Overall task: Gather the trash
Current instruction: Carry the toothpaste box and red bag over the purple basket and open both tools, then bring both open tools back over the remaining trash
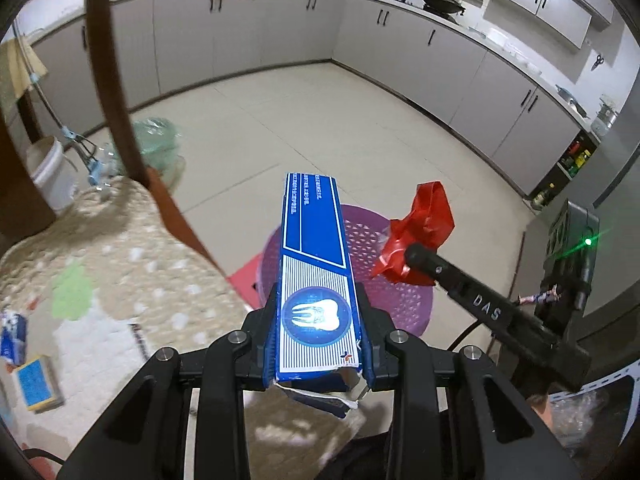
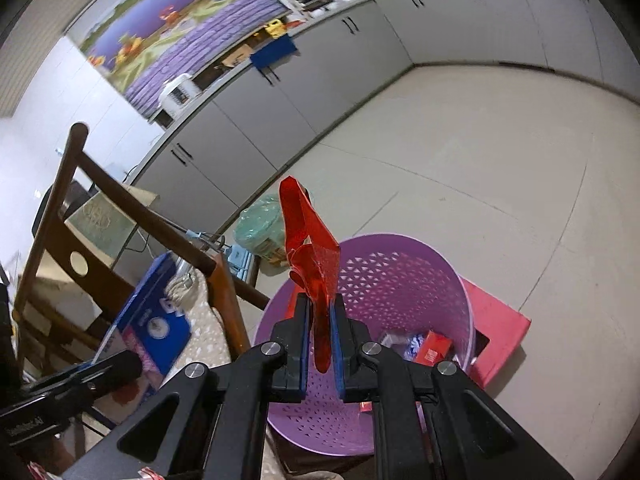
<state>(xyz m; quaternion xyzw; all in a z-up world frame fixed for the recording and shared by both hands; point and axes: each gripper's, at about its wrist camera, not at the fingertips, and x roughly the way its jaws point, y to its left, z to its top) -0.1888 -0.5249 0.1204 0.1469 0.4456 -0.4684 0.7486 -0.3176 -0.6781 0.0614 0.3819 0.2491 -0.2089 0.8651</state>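
Nearby, a chair back (image 2: 132, 216) stands beside the purple basket (image 2: 404, 276).

Home kitchen: cabinets (image 1: 280, 28), stovetop pans (image 1: 440, 0).

The box (image 1: 316, 276) covers a good chunk of the basket (image 1: 404, 304), and its print is too small to read. Basket's bottom trash (image 2: 416, 346) is a blur (one red carton, maybe).
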